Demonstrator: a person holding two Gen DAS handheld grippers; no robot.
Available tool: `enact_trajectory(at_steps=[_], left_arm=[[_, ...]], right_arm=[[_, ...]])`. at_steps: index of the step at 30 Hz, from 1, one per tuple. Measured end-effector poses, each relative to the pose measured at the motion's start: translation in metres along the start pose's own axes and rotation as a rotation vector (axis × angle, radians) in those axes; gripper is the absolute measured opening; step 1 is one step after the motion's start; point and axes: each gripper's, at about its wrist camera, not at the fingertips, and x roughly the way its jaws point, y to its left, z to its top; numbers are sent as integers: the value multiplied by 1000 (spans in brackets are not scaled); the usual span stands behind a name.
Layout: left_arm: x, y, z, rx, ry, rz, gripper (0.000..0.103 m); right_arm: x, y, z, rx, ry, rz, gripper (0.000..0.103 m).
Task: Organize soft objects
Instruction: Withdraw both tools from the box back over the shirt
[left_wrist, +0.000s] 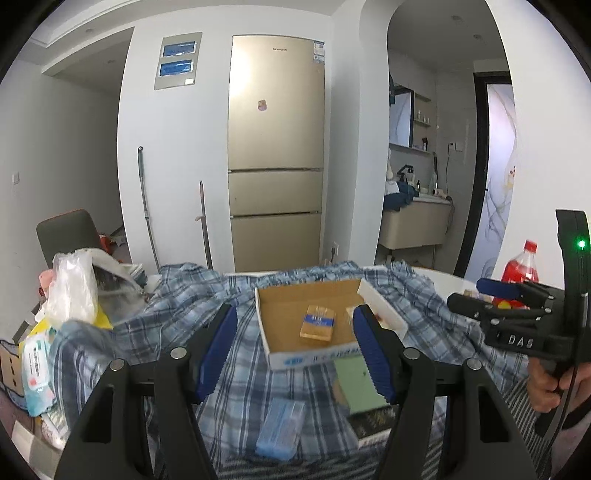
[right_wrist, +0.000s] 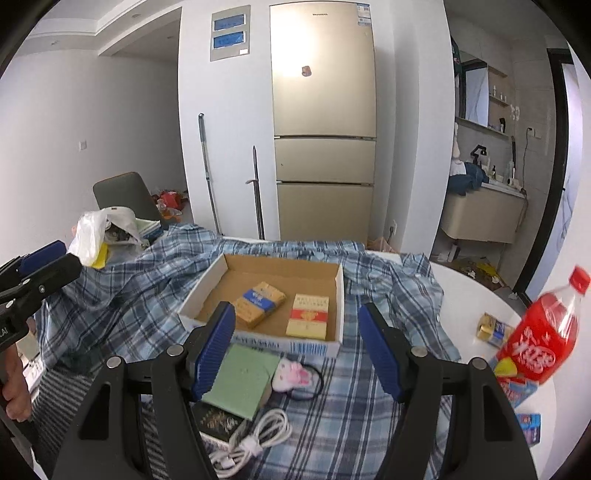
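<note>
While both grippers hang above the table with nothing between the pads, worth flagging risks, biggest item first.

Plaid shirt (right_wrist: 354, 402): blue-and-white, spread rumpled across most of the table, under nearly everything else. Main soft object. Pulling it would drag the whole load along.

Cardboard box (right_wrist: 207, 284): open, shallow, sitting on the shirt, two cigarette packs inside. Would slide or tip with any tug on the cloth.

Red soda bottle (right_wrist: 543, 332): upright near the right table edge, just beside the shirt hem. Likely to topple if the fabric shifts.

Green notebook (right_wrist: 243, 380): flat on the shirt, touching the box front.

White cable (right_wrist: 255, 435): coiled on the shirt, close to the camera. Could snag a finger.

Plush hair tie (right_wrist: 295, 374): pink-white, small, soft, just beside the notebook. Easy to miss or pinch together with cloth.

Left gripper (left_wrist: 293, 350): jaws parted mid-wide, empty.
Right gripper (right_wrist: 297, 350): same, mid-wide, empty.
</note>
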Motion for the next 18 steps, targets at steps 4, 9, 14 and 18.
enact_trajectory(at_steps=[4,9,14,18], left_arm=[[-1,8,-20,-36,6,-2,67],[9,13,-41,-21,11,20,68],[28,9,-62,6,69,12,67],[46,16,-72,-22,137,-7,68]], right_arm=[[2,-4,-18,14,23,4,68],[11,-3,-37,7,51,-14,68],[24,0,-57,4,101,-13,68],[36,1,-69,1,148,-11,68]])
